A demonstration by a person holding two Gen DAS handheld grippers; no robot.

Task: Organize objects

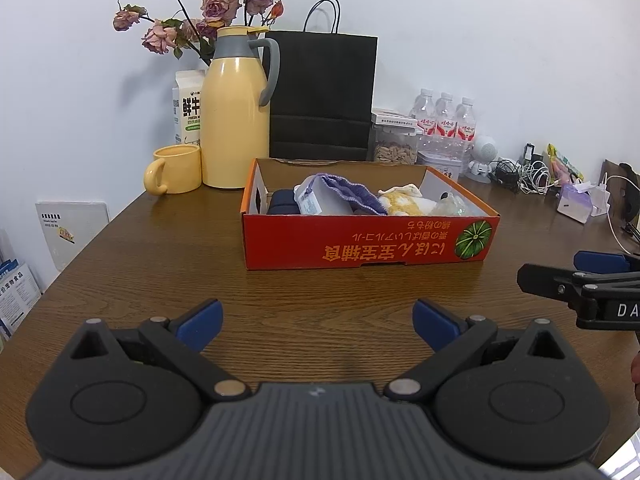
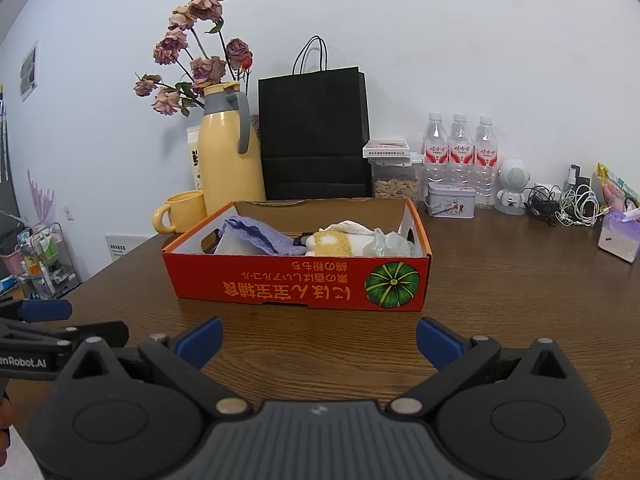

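The shallow red cardboard box (image 1: 368,240) of cloths lies straight ahead of both empty, wide-jawed grippers, long axis crosswise, roughly equally near left gripper (image 1: 318,326) and right gripper (image 2: 319,344).

Stuff you can't really make out here

The milk carton (image 2: 195,159) is mostly hidden behind the yellow thermos (image 2: 228,160). A dark thing in the red box (image 1: 370,246) sits half buried under the purple cloth (image 1: 352,194). The right gripper (image 1: 576,272) is cut off by the frame edge, so jaw state is unclear there.
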